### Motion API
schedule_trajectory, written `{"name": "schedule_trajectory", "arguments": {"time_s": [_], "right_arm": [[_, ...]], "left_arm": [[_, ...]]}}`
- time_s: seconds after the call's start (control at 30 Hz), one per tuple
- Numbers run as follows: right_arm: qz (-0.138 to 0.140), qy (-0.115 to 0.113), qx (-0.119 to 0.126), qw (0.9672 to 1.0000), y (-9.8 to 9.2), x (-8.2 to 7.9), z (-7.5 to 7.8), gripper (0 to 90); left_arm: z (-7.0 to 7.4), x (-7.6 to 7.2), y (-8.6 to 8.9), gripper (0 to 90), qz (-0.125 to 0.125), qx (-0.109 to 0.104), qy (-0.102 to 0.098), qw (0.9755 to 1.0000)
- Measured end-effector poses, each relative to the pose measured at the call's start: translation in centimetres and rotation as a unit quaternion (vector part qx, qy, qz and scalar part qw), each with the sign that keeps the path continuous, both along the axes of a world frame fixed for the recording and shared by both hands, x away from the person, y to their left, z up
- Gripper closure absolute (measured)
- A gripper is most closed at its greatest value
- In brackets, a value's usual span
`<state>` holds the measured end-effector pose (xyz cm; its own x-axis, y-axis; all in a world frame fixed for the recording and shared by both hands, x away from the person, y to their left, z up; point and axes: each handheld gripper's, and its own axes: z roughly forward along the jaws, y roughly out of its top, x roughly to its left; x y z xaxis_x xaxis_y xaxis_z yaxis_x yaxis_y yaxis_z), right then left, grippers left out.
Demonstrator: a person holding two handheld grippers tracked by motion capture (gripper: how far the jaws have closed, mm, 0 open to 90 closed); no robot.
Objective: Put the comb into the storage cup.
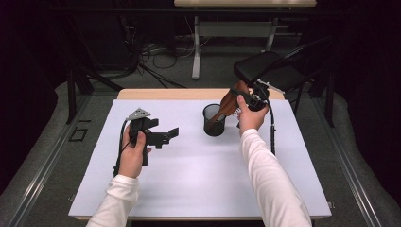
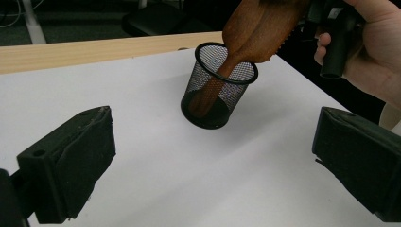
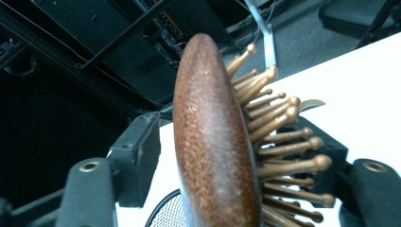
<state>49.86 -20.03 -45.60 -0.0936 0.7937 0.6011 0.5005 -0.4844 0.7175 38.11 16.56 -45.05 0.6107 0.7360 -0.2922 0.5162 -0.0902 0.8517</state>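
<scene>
Gripping the head of a wooden hairbrush (image 1: 230,101), the right gripper (image 1: 253,97) is holding it tilted, handle end down, inside a black mesh cup (image 1: 214,120) that is standing on the white desk (image 1: 198,161) towards its far side; in the right gripper view the fingers (image 3: 137,156) are pinching the brush head across its thickness, one against the smooth back and the other among the wooden bristle pins (a hold that is probably keeping the long handle free to slide into the cup); in the left gripper view the handle is reaching the cup's floor while the head is leaning out over the rim, so the brush is seemingly being stood in the cup, or lifted out of it, and I cannot tell which; the left gripper (image 1: 158,137) is being held well apart from the cup, nearer the desk's left side, its fingers (image 2: 71,165) spread wide and empty, pointing towards the cup, likely kept clear so as not to crowd the right hand (image 1: 250,118) while remaining ready to steady the light cup should the leaning brush tip it.
</scene>
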Motion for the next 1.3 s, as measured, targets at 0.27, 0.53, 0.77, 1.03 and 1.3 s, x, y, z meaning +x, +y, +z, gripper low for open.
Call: {"name": "schedule_trajectory", "arguments": {"time_s": [0.27,0.53,0.77,1.03,1.3], "right_arm": [[-0.004,-0.003,-0.015,0.9999,-0.1,0.0,0.0,20.5],[0.010,0.004,-0.018,0.9998,-0.2,-0.1,0.1,14.7],[0.016,0.003,-0.023,0.9996,-0.3,-0.1,0.3,8.3],[0.031,0.007,-0.037,0.9988,-0.6,-0.2,0.4,2.3],[0.046,0.006,-0.047,0.9978,-1.0,-0.2,0.5,0.0]], "left_arm": [[0.0,0.0,-0.1,0.3,0.000,-0.001,0.002,1.0000],[-0.1,0.2,-0.1,0.3,-0.001,-0.001,0.004,1.0000],[-0.1,0.3,-0.3,0.3,-0.004,-0.002,0.005,1.0000],[-0.1,0.4,-0.4,0.3,-0.007,-0.002,0.005,1.0000],[-0.1,0.6,-0.4,0.3,-0.004,-0.005,0.005,1.0000]]}}
